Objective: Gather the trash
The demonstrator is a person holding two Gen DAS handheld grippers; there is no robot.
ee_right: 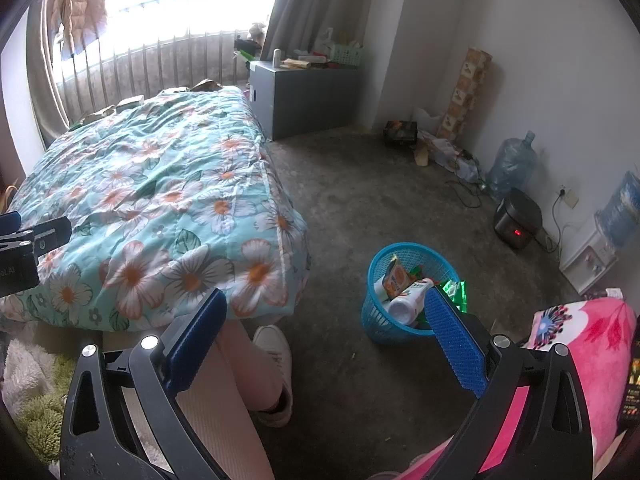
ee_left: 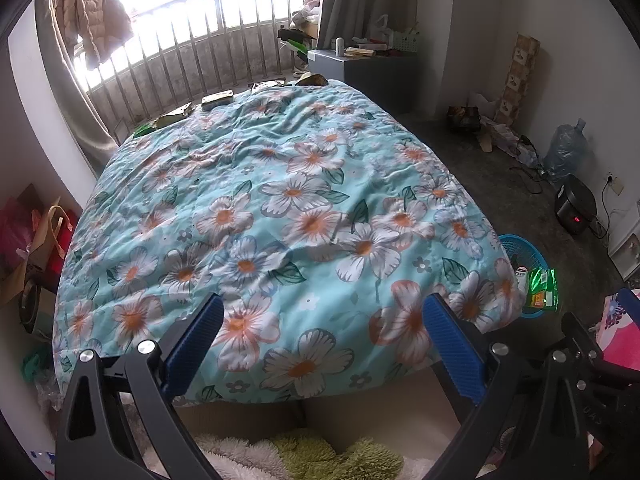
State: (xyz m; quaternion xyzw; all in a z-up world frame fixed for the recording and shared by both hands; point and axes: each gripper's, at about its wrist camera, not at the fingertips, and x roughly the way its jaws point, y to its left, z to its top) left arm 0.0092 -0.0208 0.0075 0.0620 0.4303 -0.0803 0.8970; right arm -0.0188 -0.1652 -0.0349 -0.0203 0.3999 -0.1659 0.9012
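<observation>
Along the far edge of the floral-quilted bed (ee_left: 304,200) lay flat green-brown wrappers (ee_left: 217,99); my 2 hand-held grippers, left (ee_left: 322,338) and right (ee_right: 326,330), gaped empty. Reaching from here risked misjudging depth, missing the blue plastic mesh basket (ee_right: 384,320).

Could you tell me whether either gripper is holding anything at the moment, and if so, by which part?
Nothing is held. The left gripper and the right gripper both stand open, with nothing between their blue fingers.

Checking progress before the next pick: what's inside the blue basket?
In the blue basket: a white bottle, an orange snack packet and a green wrapper at its rim. Anything beneath them is covered.
</observation>
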